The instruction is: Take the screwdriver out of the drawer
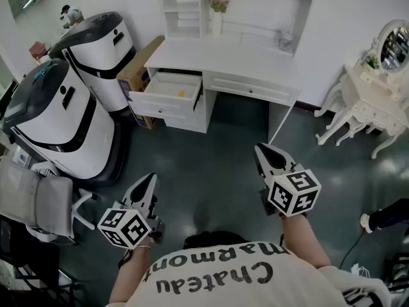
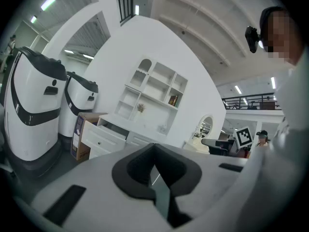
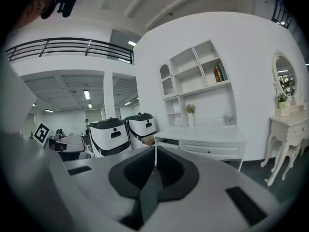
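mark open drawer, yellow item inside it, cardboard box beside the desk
open drawer (image 1: 155,105): head view, white front panel.
yellow item (image 1: 181,93): head view, its middle; probably the screwdriver.
cardboard box (image 1: 136,74): head view, brown side face.

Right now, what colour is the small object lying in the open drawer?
Yellow. The small object shows best in the head view.

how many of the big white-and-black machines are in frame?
2. The far machine stands beside the cardboard box left of the white desk; the near machine is closer to the person. More may sit beyond the left edge.
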Available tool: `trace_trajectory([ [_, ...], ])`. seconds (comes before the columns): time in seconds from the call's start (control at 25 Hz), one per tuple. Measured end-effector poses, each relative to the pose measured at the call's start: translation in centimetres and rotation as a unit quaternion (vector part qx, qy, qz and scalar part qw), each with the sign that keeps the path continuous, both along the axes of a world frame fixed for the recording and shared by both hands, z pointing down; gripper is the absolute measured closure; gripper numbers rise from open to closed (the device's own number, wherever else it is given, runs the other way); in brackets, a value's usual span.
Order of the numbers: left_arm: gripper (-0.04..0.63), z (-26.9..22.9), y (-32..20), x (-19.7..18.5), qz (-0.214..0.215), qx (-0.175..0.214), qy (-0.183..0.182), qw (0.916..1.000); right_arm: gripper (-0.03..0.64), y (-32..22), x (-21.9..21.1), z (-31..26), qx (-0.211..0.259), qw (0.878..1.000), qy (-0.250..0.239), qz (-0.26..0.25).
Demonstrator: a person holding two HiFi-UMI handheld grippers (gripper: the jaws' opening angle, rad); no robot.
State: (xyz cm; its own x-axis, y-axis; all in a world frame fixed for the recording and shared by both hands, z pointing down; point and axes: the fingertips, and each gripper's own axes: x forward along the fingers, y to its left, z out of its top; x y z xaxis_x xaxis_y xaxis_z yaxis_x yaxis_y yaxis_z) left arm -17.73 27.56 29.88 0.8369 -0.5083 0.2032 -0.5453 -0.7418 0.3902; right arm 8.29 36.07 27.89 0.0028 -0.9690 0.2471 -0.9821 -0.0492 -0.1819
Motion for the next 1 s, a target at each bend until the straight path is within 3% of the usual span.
trace_trajectory([
  [0.32, 0.572, -0.3, -0.1, 1.5, -0.018, 0.002, 0.006, 0.9998, 0.583, -0.5, 2.4, 0.2, -0.001, 1.000, 0.007, -0.008],
  [0.6, 0.572, -1.1, 1.0, 3.2, -0.057, 0.021, 0.012, 0.9981, 0.583, -0.8, 5.0, -1.6, 0.035, 0.998, 0.006, -0.051],
  [0.84, 0.572, 0.6, 3.6, 3.5, -0.105, 0.012, 0.004, 0.9944, 0.583, -1.1, 6.6, 0.8, 0.009, 0.996, -0.014, -0.086],
  [1.0, 0.572, 2.1, 4.7, 3.2, -0.109, -0.009, -0.011, 0.9939, 0.583, -1.9, 6.9, 3.1, -0.017, 0.995, -0.041, -0.092],
])
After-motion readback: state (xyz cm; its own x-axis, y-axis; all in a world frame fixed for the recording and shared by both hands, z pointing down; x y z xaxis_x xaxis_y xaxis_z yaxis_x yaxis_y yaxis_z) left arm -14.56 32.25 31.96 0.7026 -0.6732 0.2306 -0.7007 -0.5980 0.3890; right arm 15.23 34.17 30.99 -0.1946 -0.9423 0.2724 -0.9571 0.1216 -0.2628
